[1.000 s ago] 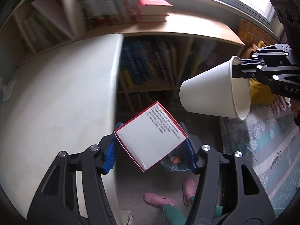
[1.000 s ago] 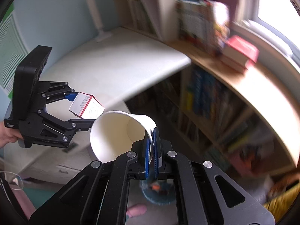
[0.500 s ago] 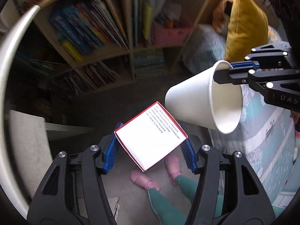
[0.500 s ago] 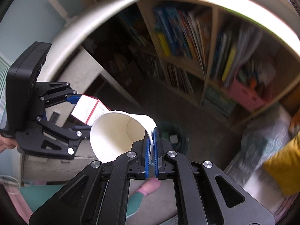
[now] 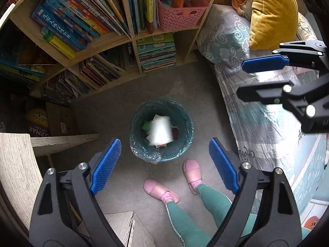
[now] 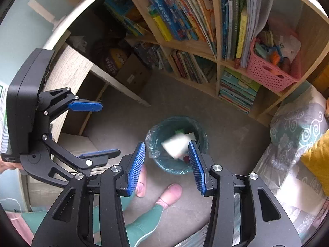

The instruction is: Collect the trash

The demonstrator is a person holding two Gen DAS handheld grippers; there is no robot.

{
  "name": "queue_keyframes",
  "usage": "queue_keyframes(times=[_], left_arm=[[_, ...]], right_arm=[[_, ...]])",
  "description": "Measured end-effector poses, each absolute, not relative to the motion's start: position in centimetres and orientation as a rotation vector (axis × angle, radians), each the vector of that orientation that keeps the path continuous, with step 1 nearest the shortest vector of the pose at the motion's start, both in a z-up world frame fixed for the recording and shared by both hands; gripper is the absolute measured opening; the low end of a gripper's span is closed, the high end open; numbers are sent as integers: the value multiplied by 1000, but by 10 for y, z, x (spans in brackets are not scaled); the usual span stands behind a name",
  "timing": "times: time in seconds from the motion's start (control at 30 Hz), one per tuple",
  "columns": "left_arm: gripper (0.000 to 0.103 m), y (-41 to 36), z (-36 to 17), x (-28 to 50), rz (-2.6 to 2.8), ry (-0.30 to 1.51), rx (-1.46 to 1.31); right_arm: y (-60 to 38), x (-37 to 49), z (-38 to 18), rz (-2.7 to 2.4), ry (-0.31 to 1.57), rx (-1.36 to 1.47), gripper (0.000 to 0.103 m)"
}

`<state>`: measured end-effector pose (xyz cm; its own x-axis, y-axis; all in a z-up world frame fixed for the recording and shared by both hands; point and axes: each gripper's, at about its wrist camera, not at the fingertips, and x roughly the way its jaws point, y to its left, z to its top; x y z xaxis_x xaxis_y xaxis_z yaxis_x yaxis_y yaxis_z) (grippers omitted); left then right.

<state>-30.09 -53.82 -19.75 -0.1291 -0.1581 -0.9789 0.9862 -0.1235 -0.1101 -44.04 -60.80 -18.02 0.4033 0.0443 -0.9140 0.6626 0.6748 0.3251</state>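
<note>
A round bin with a teal bag (image 5: 185, 144) stands on the grey floor below both grippers; it also shows in the right wrist view (image 6: 202, 135). A blurred white piece of trash (image 5: 161, 130) is at the bin's mouth, seen too in the right wrist view (image 6: 177, 145); I cannot tell whether it is the box or the cup. My left gripper (image 5: 164, 164) is open and empty above the bin. My right gripper (image 6: 167, 165) is open and empty above it. Each gripper appears in the other's view: the right one (image 5: 265, 78) and the left one (image 6: 92, 129).
A wooden bookshelf (image 5: 115, 41) full of books and a pink basket (image 5: 181, 14) stands behind the bin. A bed with a patterned cover (image 5: 257, 123) and a yellow pillow (image 5: 273, 12) lies to the right. The person's pink slippers (image 5: 160, 189) stand beside the bin. A desk panel (image 5: 18, 164) is on the left.
Both grippers have opened. The box has left the left gripper and the paper cup has left the right one. A blurred white piece now shows at the bin's mouth.
</note>
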Motion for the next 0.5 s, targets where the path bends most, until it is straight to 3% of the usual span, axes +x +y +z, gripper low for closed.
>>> queue_keyframes(times=[0.5], left_arm=[[85,-523,-179,-272,-1444,1117,1063]], right_arm=[[-617,-445,-150,-480,1057,769,48]])
